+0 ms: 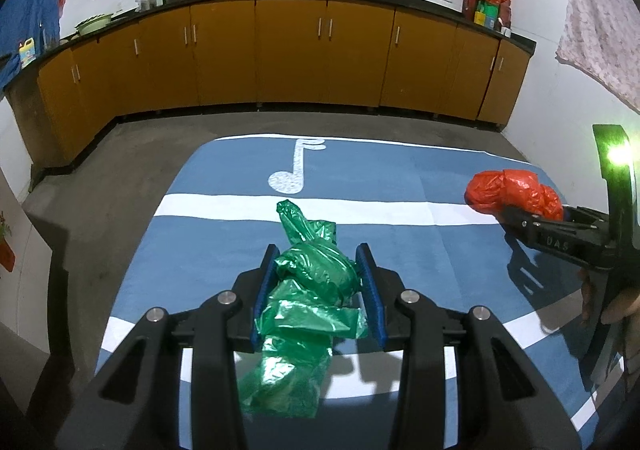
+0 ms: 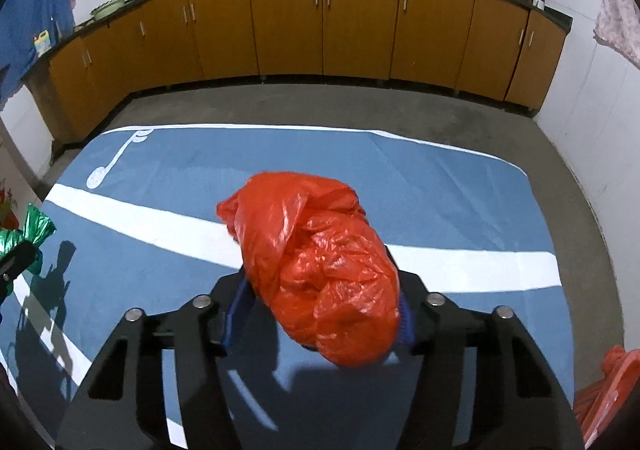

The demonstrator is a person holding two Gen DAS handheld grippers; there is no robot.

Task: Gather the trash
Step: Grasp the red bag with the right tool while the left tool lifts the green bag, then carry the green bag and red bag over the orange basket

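A crumpled green plastic bag (image 1: 316, 278) hangs between the blue pads of my left gripper (image 1: 318, 254), which is shut on it above the blue mat (image 1: 208, 234). Its tail droops toward the camera. A crumpled red plastic bag (image 2: 320, 266) fills the jaws of my right gripper (image 2: 320, 282), with the pads pressed into both sides. In the left wrist view the right gripper (image 1: 516, 212) holds the red bag (image 1: 516, 190) at the mat's right side. In the right wrist view the green bag (image 2: 36, 228) shows at the far left edge.
The blue mat (image 2: 440, 190) has white stripes and a white music note (image 1: 294, 170) and lies on a grey concrete floor (image 2: 320, 102). Orange cabinets (image 1: 292, 50) line the far wall. More red plastic (image 2: 608, 382) sits at the lower right. A hand (image 1: 616, 302) holds the right gripper.
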